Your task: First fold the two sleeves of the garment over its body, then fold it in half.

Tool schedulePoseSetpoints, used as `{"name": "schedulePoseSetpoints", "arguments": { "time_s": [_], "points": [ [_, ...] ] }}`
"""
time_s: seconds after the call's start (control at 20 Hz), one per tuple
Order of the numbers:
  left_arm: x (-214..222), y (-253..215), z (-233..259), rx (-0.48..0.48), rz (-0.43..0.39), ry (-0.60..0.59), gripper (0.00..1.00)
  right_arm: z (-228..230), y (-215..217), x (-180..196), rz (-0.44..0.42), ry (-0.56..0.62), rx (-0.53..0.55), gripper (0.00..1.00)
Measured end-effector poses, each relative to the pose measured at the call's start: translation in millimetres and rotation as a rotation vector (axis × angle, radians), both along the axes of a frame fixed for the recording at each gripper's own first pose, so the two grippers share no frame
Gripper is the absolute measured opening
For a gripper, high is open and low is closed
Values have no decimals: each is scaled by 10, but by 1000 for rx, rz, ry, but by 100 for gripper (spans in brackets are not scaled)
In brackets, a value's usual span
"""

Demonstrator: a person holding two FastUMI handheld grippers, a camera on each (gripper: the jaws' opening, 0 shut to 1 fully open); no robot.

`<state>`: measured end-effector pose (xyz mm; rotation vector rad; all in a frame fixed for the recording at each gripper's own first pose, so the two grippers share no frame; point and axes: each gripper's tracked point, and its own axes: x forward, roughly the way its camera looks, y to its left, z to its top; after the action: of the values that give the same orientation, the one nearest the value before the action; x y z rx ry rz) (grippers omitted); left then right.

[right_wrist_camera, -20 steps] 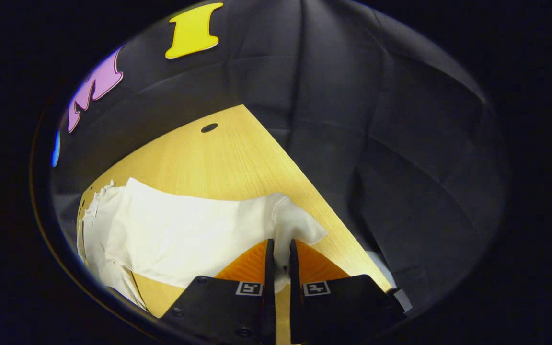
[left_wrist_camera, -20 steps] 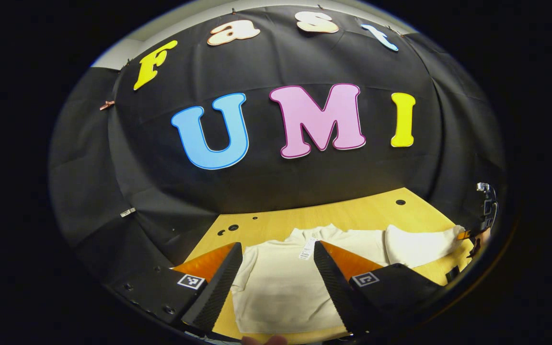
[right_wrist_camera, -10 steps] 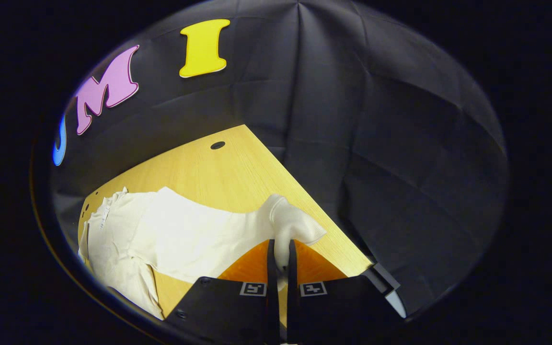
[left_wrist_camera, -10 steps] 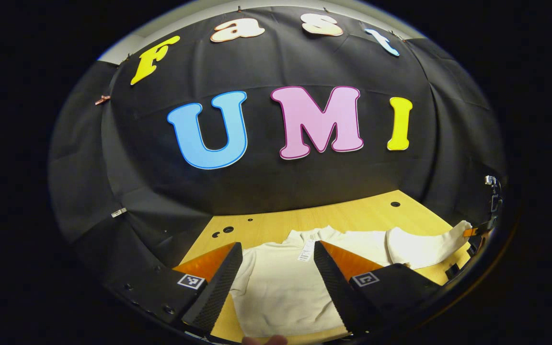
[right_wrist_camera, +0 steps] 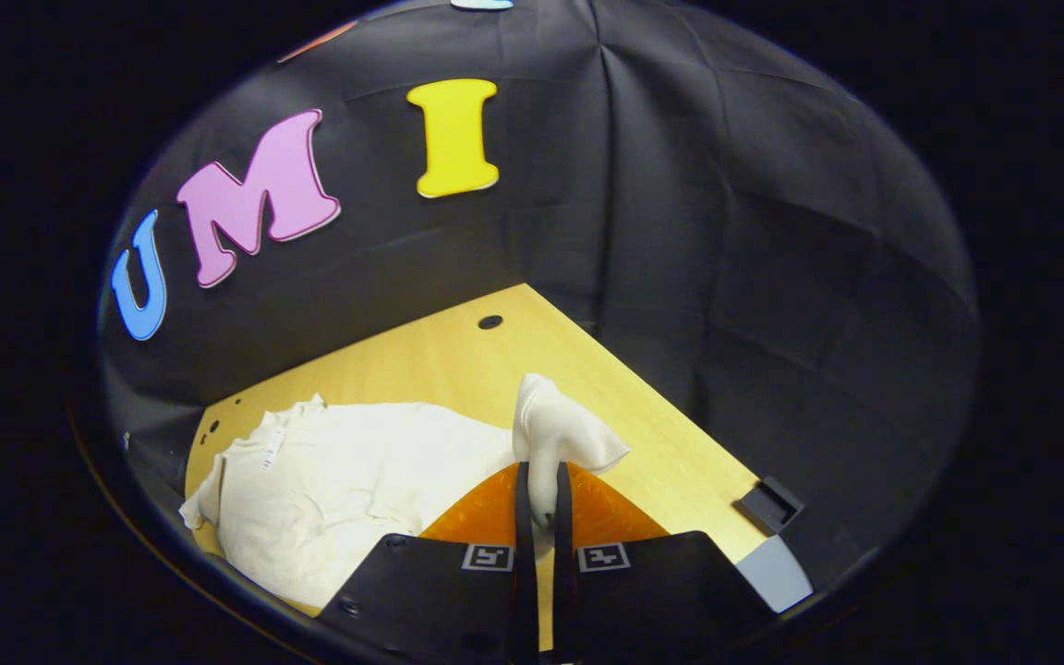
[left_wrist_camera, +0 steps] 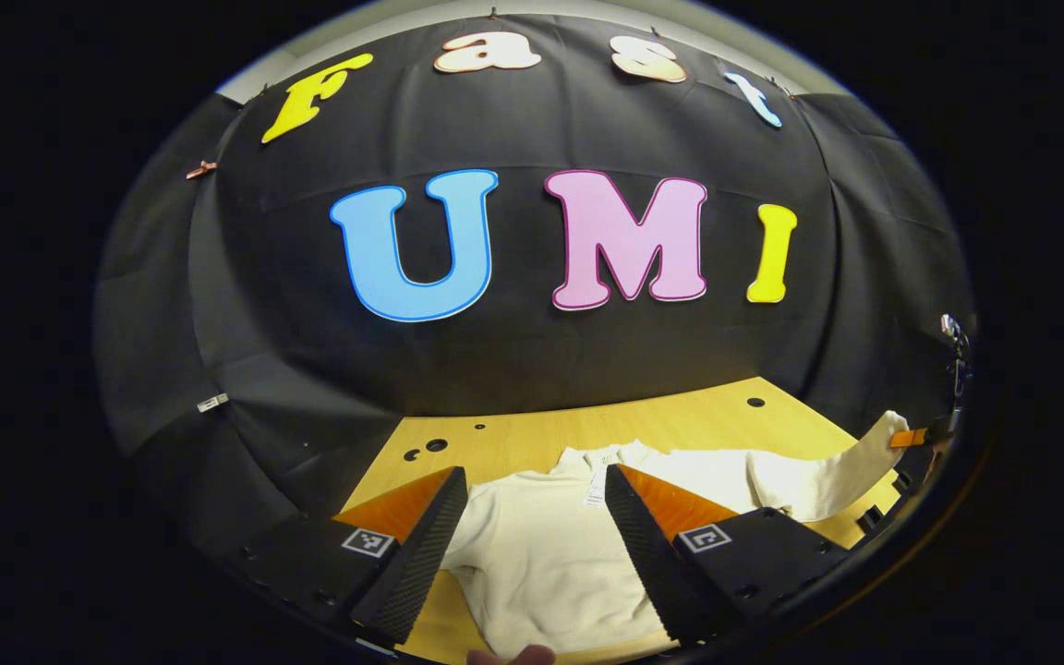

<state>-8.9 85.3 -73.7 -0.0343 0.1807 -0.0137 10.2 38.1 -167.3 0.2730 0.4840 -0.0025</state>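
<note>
Garment [left_wrist_camera: 550,554], one cream piece, lies on the wooden table [left_wrist_camera: 680,420] ahead of the left gripper [left_wrist_camera: 532,545], whose two fingers are spread above its body. Right gripper [right_wrist_camera: 539,517] pinches one sleeve [right_wrist_camera: 555,434], lifted off the table.

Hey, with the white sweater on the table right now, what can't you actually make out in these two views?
- Sweater hem: left gripper view, cut off at the bottom edge.
- Its other sleeve: left gripper view, hidden behind the left tool fingers.
- Neck tag: too small to read.
- Cuff grip point: right gripper view, buried between the right tool fingers.
</note>
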Motion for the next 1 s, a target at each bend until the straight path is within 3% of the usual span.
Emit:
{"name": "schedulePoseSetpoints", "arguments": {
  "time_s": [0.25, 0.55, 1.0],
  "points": [
    [-23, 454, -120, -24, 20, -7, 96, 428, 957, -21, 84, -75, 73, 10],
    [-93, 1108, -306, -26, 66, -23, 96, 589, 2243, 26, 212, -98, 86, 10],
    [-60, 2100, -934, -34, 166, 32, 96, -4, 3702, -33, 346, 10, 6, 10]
  ]
}}
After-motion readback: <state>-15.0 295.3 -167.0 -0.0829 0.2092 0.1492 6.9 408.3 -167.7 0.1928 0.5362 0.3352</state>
